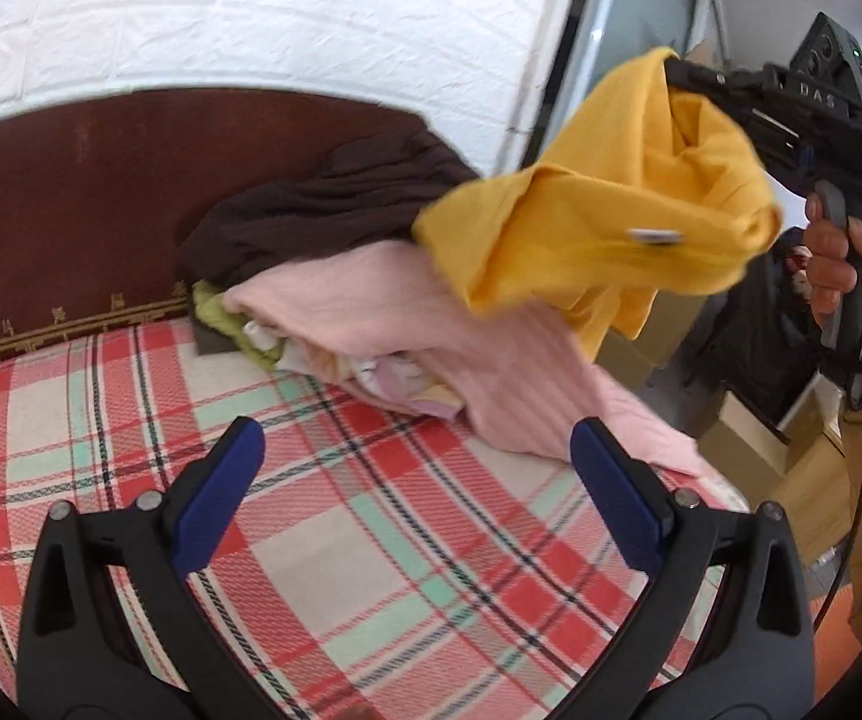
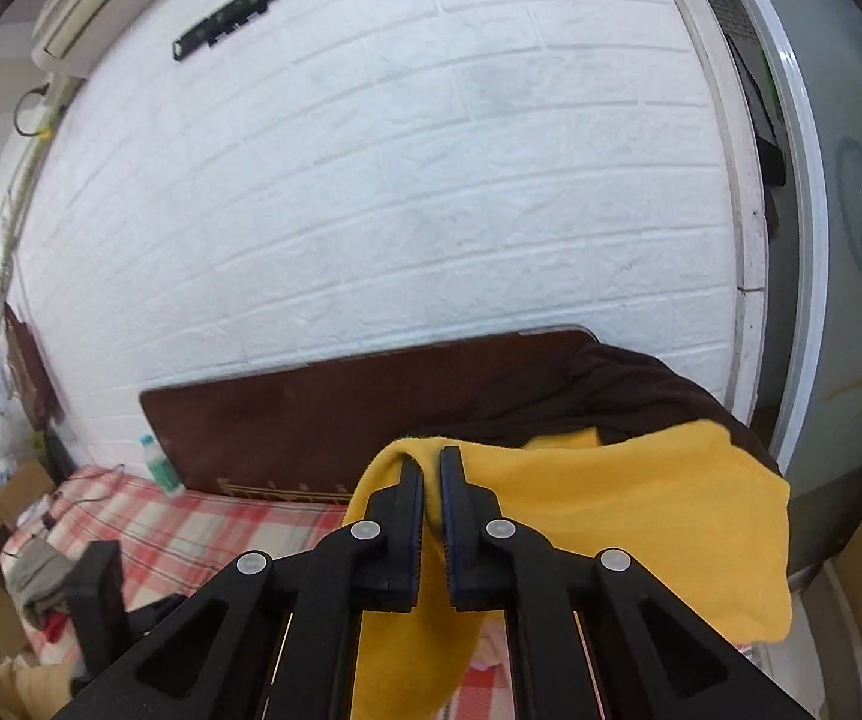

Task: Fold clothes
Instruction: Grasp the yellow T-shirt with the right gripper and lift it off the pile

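A yellow garment (image 1: 610, 204) hangs bunched in the air at the right of the left wrist view, held by my right gripper (image 1: 679, 69). In the right wrist view my right gripper (image 2: 431, 462) is shut on a fold of the yellow garment (image 2: 640, 510). My left gripper (image 1: 419, 444) is open and empty, low over the plaid bedsheet (image 1: 371, 570), short of a pile of clothes: a pink garment (image 1: 419, 324) and a dark brown one (image 1: 323, 204).
A brown headboard (image 1: 71, 210) and white brick wall (image 2: 371, 180) stand behind the bed. Cardboard boxes (image 1: 754, 438) sit on the floor at the right. A bottle (image 2: 158, 462) and more clothes (image 2: 35, 576) lie at the bed's far left.
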`<state>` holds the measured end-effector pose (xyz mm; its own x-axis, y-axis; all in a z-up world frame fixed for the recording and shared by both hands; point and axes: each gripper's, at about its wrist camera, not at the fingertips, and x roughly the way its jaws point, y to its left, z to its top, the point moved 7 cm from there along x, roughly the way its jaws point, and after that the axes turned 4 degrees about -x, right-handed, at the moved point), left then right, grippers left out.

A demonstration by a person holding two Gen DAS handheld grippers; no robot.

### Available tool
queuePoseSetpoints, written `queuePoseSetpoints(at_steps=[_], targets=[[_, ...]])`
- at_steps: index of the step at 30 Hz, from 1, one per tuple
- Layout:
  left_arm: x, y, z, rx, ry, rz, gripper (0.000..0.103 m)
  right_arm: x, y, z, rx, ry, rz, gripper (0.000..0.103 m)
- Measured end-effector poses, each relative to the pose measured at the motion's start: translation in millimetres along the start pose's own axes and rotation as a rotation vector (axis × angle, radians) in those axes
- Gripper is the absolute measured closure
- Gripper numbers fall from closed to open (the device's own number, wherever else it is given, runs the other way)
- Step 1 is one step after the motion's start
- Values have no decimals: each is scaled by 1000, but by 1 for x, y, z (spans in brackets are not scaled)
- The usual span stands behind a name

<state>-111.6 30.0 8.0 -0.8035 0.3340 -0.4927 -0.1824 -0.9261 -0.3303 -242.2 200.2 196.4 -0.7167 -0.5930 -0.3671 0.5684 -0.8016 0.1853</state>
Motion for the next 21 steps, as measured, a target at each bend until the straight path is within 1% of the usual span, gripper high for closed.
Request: queuePoseSetpoints(at_steps=[3,6,8,11,13,15,17,19,21], targets=[[-44,-16,-2,38,-57,-79,1,-31,38,14,1,-30,120,98],[-95,-20,-13,88,-107,-125,1,-51,83,16,-8,-37,242,98],[-129,-16,-25,137,-130,-122,1,-63,113,16,-14,-40,326,98],[-182,-6,-48,211,-164,-75,1,-78,163,9,-17,-36,463,98],[-212,1,-65,253,-180,-27,1,-84,198,-1,-18,-17,555,98],[-241,10,-85,282,-188,32,1,-80,229,-14,-16,7,630,98],[-263,20,-98,278,-201,78,1,-73,257,-27,6,37,718,98],[-285,32,-106,264,-214,131,1,-66,279,-35,14,40,776,98],[-291,48,-112,240,-185,173,3,-59,300,-44,21,41,831,97]])
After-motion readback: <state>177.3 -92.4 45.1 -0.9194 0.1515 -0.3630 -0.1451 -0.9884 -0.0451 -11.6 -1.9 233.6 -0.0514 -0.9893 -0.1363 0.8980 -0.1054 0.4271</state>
